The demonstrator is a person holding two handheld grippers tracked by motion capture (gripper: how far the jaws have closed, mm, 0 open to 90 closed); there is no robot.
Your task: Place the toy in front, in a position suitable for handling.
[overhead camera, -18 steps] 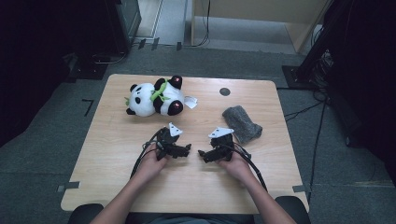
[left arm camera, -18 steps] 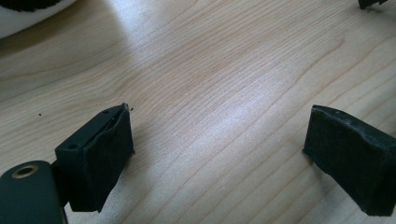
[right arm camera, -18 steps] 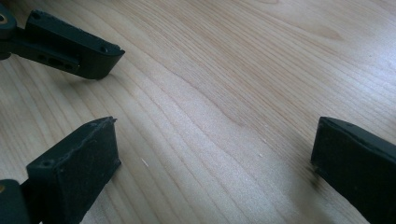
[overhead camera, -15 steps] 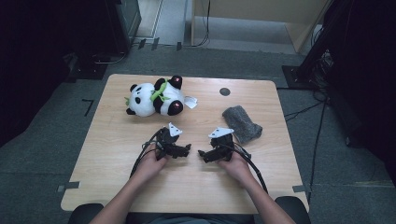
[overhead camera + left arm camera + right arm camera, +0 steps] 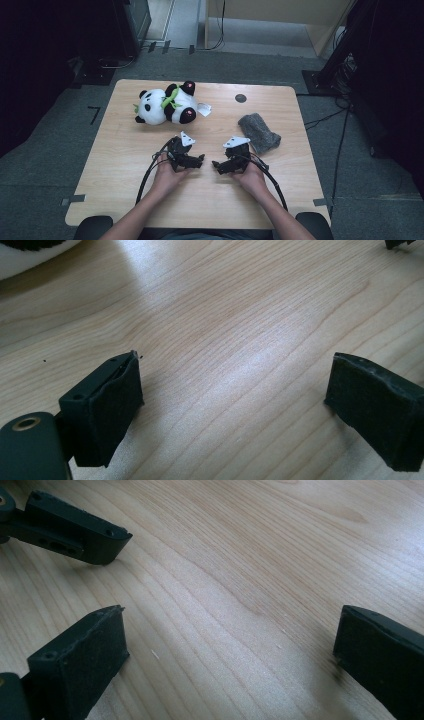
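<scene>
High view, stock at this moment: left gripper [image 5: 198,161] and right gripper [image 5: 218,165] resting mid-tabletop toward the near edge, tips facing each other, apart. Jaws of both spread wide, nothing between them; bare wood grain between the pads in both gripper views. Plush panda [image 5: 166,104]: soft, rounded, black-and-white pile, green collar, white tag; lying on its side near the far left corner. Grey cloth [image 5: 259,132]: fuzzy, crumpled lump, toward the right edge, near the right gripper. Tabletop [image 5: 115,165]: pale wood, rounded corners. Step judged: start, no grasp made. Next move likely: reach out, open jaws lowered over soft material.
</scene>
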